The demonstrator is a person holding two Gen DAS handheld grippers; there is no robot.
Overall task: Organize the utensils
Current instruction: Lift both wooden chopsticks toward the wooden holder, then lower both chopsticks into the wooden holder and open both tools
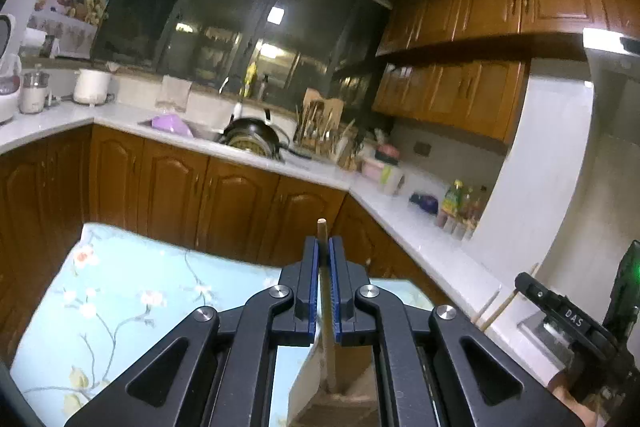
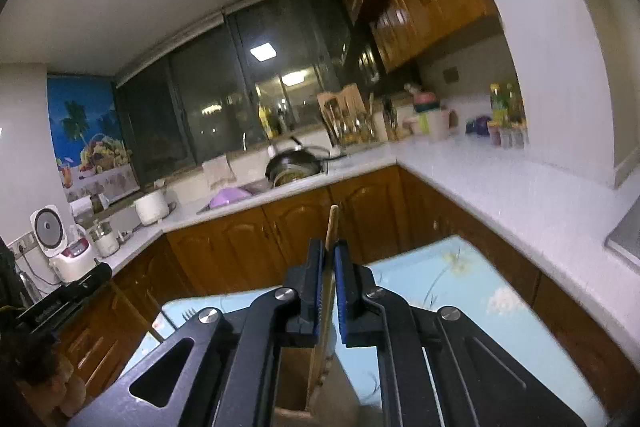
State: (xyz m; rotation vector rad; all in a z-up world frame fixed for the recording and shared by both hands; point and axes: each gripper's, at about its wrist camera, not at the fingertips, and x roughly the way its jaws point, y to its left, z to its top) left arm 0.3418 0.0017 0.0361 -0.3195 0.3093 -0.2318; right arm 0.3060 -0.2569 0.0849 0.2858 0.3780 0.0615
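Observation:
My left gripper (image 1: 323,247) is shut on a thin round wooden stick (image 1: 327,307), a utensil handle that stands upright; its lower end reaches into a brown box-like holder (image 1: 340,403) below the fingers. My right gripper (image 2: 330,251) is shut on a flat wooden utensil handle (image 2: 332,223), also upright, its lower part going down into a brown holder (image 2: 294,383). The right gripper body shows at the right edge of the left wrist view (image 1: 568,315), with a wooden stick (image 1: 500,311) beside it. A fork (image 2: 186,315) lies on the cloth.
Both grippers hover over a table with a light blue floral cloth (image 1: 132,307). An L-shaped white counter (image 1: 420,231) with wooden cabinets runs behind. On it are a sink with a black pan (image 1: 252,137), a utensil rack (image 1: 324,127), bottles (image 1: 460,207) and a rice cooker (image 2: 66,247).

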